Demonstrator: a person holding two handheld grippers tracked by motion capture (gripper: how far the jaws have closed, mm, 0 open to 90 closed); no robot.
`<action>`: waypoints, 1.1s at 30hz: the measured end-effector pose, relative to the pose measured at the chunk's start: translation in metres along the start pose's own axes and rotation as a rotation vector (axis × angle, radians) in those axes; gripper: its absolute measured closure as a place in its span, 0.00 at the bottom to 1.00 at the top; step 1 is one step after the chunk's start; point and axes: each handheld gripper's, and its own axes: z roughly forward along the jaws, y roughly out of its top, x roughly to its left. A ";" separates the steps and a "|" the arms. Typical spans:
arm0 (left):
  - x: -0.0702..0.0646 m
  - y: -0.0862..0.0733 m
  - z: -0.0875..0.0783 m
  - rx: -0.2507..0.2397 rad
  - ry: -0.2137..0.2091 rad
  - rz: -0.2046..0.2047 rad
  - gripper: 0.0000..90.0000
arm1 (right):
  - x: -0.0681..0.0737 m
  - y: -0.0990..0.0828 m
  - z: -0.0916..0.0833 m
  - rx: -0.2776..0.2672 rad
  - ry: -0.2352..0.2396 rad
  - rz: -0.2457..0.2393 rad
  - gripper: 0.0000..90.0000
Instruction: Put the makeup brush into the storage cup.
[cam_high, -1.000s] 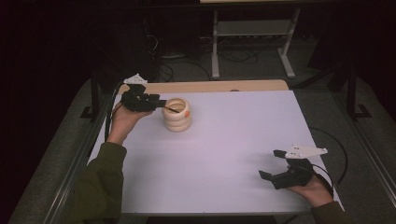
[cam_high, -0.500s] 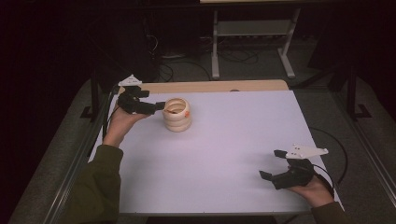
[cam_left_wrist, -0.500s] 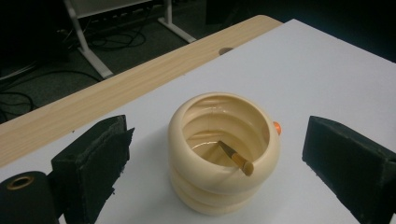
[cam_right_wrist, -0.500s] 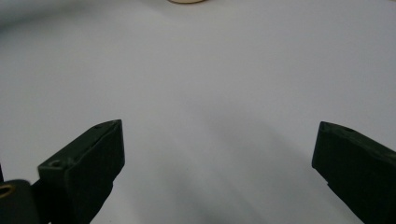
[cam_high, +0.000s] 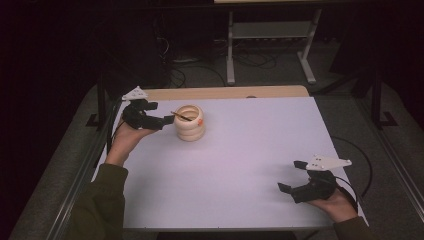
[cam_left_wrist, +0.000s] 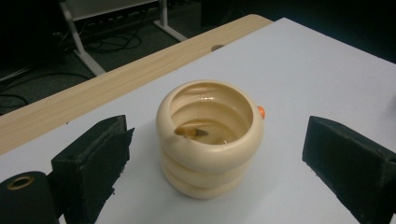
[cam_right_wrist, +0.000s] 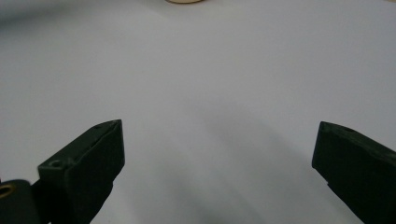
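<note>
One cream ringed cup (cam_high: 189, 123) made of three round bands stands at the far left of my white table (cam_high: 250, 165). One thin brown stick with an orange end (cam_high: 183, 117) lies in it, leaning over the rim. A wooden strip (cam_high: 225, 93) edges the far side, and the room behind is dark. My left claw (cam_high: 167, 120) has just opened wide beside the cup, holding nothing. My right claw (cam_high: 290, 176) rests near me, wide open and holding nothing.
</note>
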 end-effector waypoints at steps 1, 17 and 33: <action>-0.002 -0.001 -0.002 0.003 0.003 0.004 0.08 | 0.000 0.000 0.000 -0.001 -0.001 -0.004 0.02; -0.026 -0.028 -0.016 0.002 -0.016 0.004 0.08 | 0.001 0.000 0.000 -0.001 -0.008 -0.002 0.02; -0.047 -0.059 -0.021 0.010 -0.041 0.002 0.08 | 0.002 0.001 -0.002 -0.011 -0.015 0.007 0.02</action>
